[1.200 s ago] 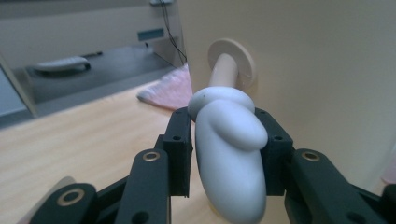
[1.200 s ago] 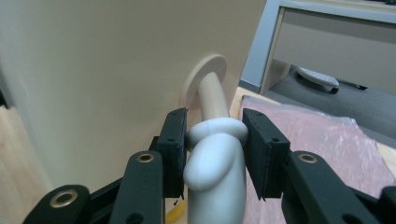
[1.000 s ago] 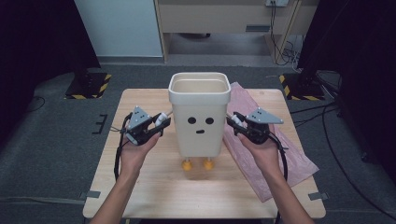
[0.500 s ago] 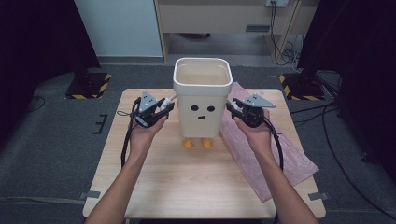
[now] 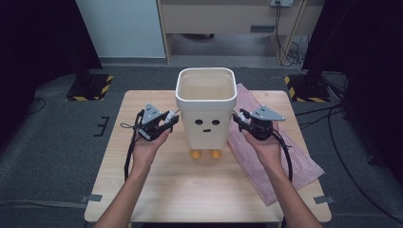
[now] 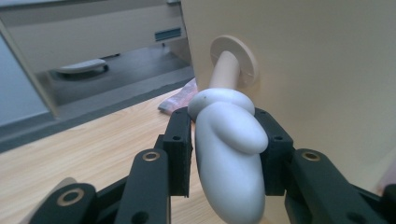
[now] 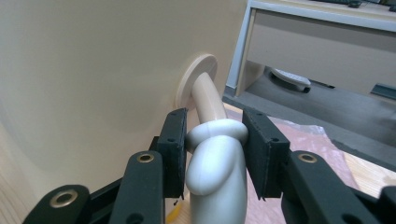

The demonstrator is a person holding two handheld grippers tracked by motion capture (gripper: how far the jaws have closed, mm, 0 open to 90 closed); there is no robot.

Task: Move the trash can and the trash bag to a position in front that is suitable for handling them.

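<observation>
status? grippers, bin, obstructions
Left gripper shut on left hand-shaped handle; right gripper on right handle. Bin upright on table. Pink bag alongside.

my left claw (image 6: 224, 154) is matt black plastic with brass-looking rivets. the bin (image 5: 207, 121) is smooth cream plastic, its mitten handle (image 6: 231, 154) satin white. the desk (image 5: 190, 190) is pale grained wood, the cloth (image 5: 280, 161) thin, pink and crinkled.

— What lies on the wooden table (image 5: 190, 190)?
— A pink plastic bag (image 5: 280, 156), flat, at three o'clock.
— And beyond?
— A beige cabinet (image 5: 228, 16) at twelve; striped floor markers (image 5: 90, 90) at ten and two.
</observation>
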